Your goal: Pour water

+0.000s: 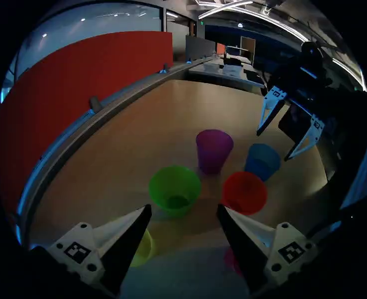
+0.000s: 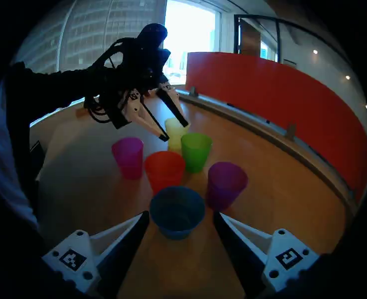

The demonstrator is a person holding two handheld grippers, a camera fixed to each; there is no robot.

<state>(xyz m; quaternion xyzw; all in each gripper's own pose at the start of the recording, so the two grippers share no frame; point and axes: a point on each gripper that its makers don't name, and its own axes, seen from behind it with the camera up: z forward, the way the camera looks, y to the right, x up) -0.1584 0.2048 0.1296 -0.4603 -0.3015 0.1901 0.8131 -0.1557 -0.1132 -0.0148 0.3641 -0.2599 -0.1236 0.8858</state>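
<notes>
While left tongs point(image 1: 183, 208) and right tongs point(image 2: 180, 214) both gape empty, green cup point(image 1: 175, 190), red cup point(image 1: 244, 192) and blue cup point(image 2: 177, 219) stand clustered on tabletop point(image 1: 133, 134), blue cup just before right tongs. Nothing grasped; pouring looks not yet started.

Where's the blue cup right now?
Right gripper view: the blue cup sits on the wooden table, low centre, just ahead of the right gripper, with the red cup behind it and the purple cup to its right.
</notes>
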